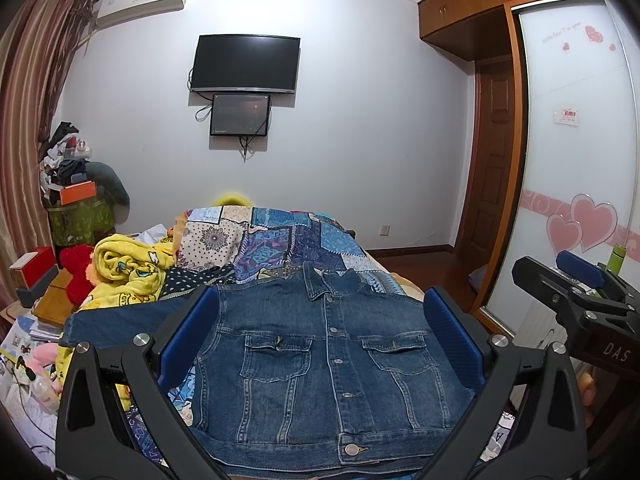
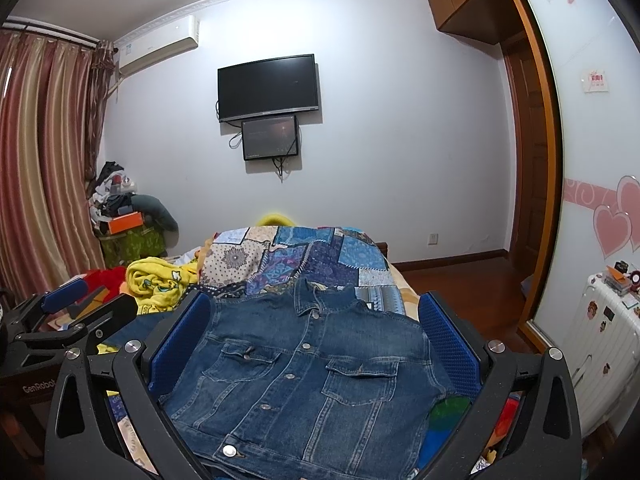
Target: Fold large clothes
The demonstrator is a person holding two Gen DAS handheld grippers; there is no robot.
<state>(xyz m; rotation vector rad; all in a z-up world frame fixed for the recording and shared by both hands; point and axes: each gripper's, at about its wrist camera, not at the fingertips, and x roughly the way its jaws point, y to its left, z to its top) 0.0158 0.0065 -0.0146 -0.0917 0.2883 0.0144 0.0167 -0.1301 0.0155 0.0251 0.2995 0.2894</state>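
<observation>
A blue denim jacket (image 1: 320, 360) lies flat, front up and buttoned, on the bed, collar at the far end; it also shows in the right wrist view (image 2: 308, 380). One sleeve (image 1: 120, 320) stretches out to the left. My left gripper (image 1: 320, 344) is open and empty, hovering over the near hem, blue pads either side of the jacket. My right gripper (image 2: 316, 352) is open and empty, hovering just right of it. Each gripper shows in the other's view: the right gripper (image 1: 576, 284) and the left gripper (image 2: 76, 304), both open.
A patchwork quilt (image 1: 272, 244) covers the bed beyond the jacket. A yellow blanket (image 1: 128, 272) and red plush (image 1: 78, 272) lie at the left. A cluttered pile (image 1: 72, 184) stands in the corner. A wardrobe (image 1: 576, 152) and white suitcase (image 2: 600, 340) are at the right.
</observation>
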